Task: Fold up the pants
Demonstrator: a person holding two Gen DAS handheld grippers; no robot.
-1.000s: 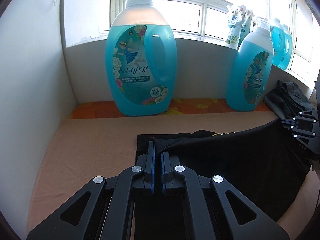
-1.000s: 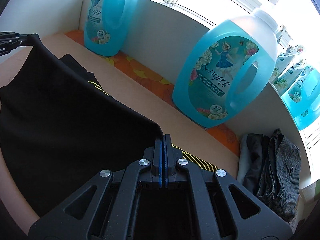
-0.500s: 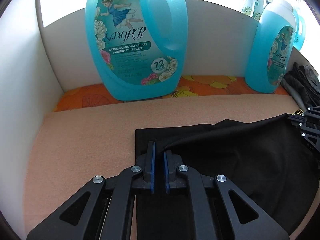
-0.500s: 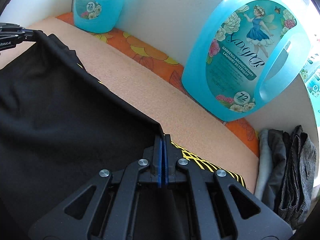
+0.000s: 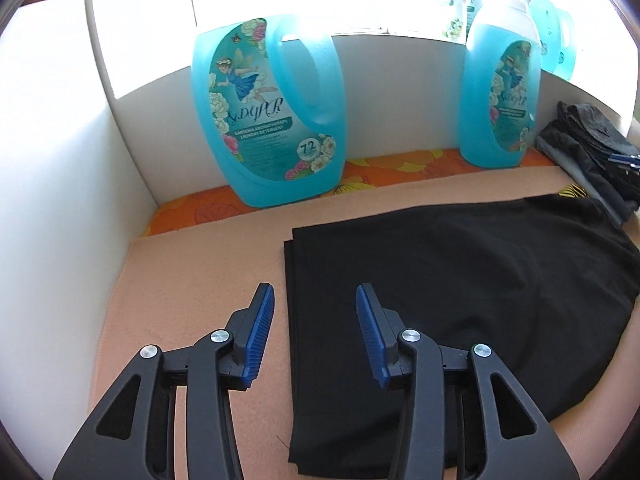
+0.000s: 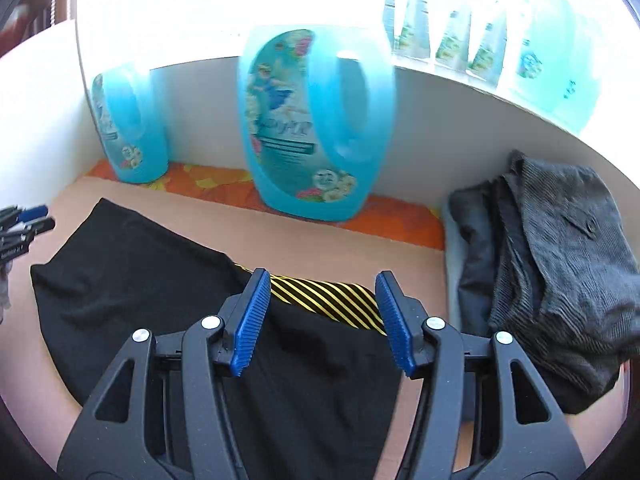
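Both my grippers wide open, nothing held. Left gripper (image 5: 315,300) straddles the pants' (image 5: 440,300) left edge; right gripper (image 6: 322,286) sits over their striped waistband (image 6: 324,296). Pants lie flat and folded on the tabletop (image 5: 192,280). Detergent jugs (image 5: 272,120) behind, grey clothes (image 6: 560,272) just right.

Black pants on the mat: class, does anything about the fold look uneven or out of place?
Yes. The black pants lie folded, but a yellow-striped band sticks out past the top layer at the far edge, between the open right gripper fingers. The hem end by the open left gripper shows two layers slightly offset.
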